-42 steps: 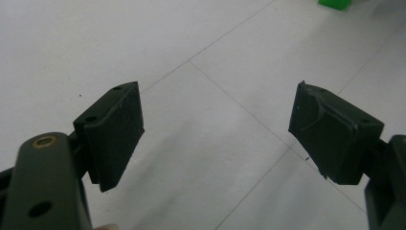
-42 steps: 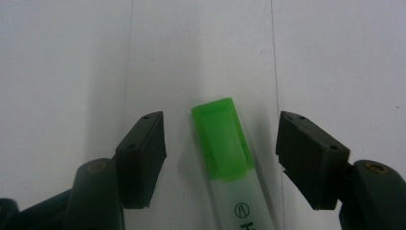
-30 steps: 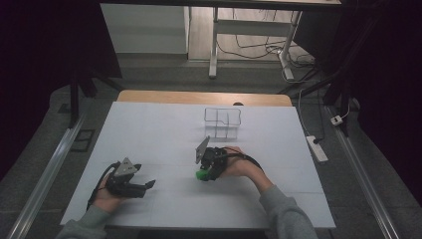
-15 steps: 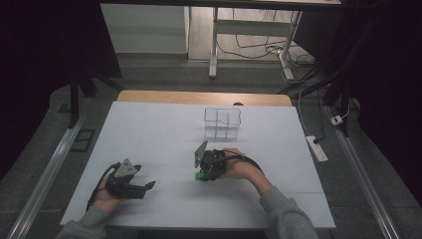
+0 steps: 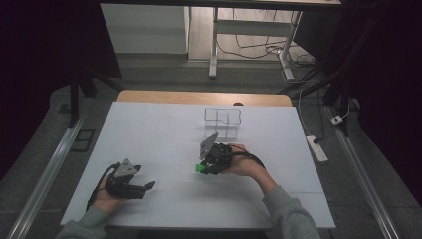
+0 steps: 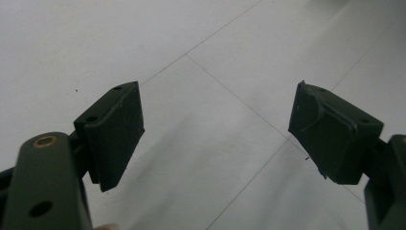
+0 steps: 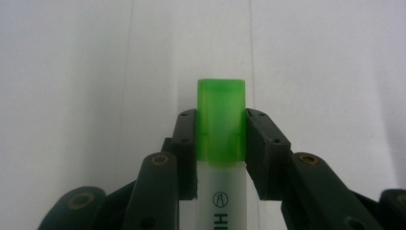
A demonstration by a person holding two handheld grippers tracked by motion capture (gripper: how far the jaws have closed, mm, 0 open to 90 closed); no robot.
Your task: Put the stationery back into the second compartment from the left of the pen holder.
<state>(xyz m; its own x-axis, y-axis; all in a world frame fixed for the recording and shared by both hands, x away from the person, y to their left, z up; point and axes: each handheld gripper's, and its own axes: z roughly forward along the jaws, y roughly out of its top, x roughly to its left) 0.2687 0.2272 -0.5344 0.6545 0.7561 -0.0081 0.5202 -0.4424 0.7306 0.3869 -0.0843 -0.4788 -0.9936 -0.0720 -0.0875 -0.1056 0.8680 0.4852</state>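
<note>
Right gripper (image 7: 221, 143) clamps a highlighter (image 7: 221, 124) at its green cap, low over the table (image 5: 149, 129). Left gripper (image 6: 215, 129) rests spread wide, grasping nothing.

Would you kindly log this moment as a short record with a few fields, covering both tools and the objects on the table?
surface: white table
left tool: open, empty, low over the table near the person's side
right tool: shut on the highlighter
highlighter: white barrel, green cap, gripped at the cap
clear container: divided compartments, beyond the right tool, looks empty
</note>
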